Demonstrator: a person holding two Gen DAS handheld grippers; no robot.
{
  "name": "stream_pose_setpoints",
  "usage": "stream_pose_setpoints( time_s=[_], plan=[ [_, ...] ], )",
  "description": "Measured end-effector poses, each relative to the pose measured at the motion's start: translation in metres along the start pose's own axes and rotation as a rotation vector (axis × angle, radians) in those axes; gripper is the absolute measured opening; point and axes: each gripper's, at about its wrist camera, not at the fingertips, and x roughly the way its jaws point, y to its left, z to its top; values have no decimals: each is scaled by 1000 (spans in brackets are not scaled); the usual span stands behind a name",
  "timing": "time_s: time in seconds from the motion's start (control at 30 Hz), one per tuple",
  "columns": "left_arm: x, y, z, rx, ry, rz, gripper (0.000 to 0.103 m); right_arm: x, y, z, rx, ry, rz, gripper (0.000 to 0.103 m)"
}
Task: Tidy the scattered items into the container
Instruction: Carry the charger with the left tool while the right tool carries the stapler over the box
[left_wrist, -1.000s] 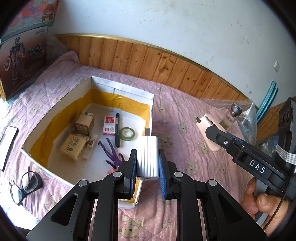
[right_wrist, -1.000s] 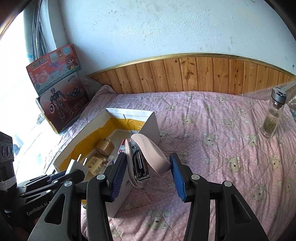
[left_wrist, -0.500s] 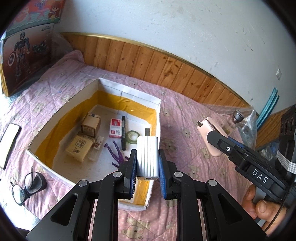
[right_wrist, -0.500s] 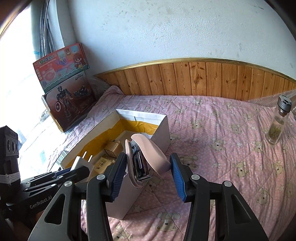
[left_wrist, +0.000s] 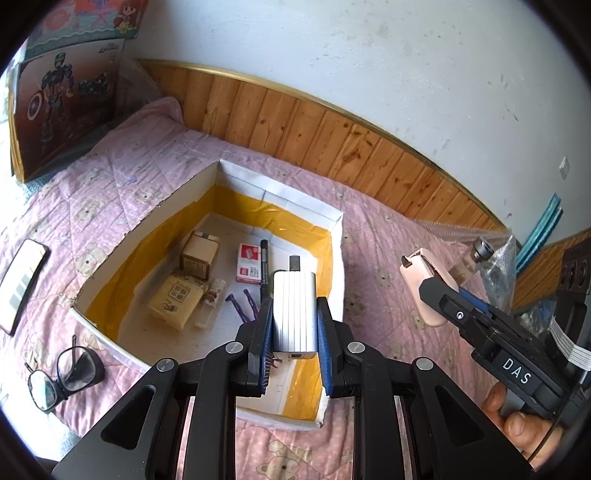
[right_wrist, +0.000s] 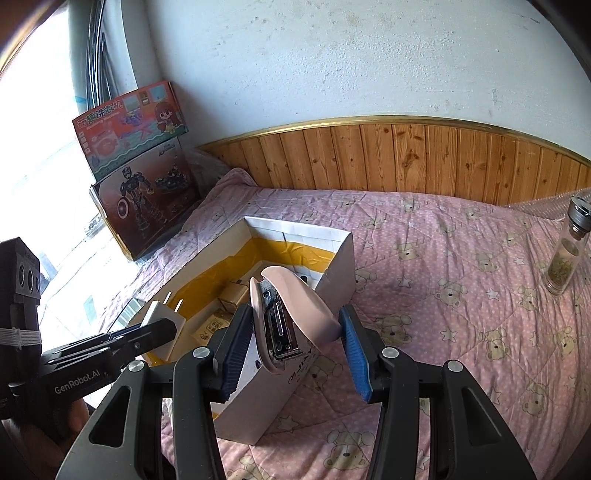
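Hovering now over the white, yellow-taped cardboard box — closer than a second ago — left tool clamps a ribbed white charger, right tool a pink stapler — release next.

Black hand-held gripper frames; blue ribbed pads; silver screws; bare thumb.
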Motion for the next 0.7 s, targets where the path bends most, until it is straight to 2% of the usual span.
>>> stream_pose_setpoints(
  time_s=[0.7],
  plan=[
    [2,42,12,-90,16,13,21,20,24,-1,-55,21,16,49]
  ],
)
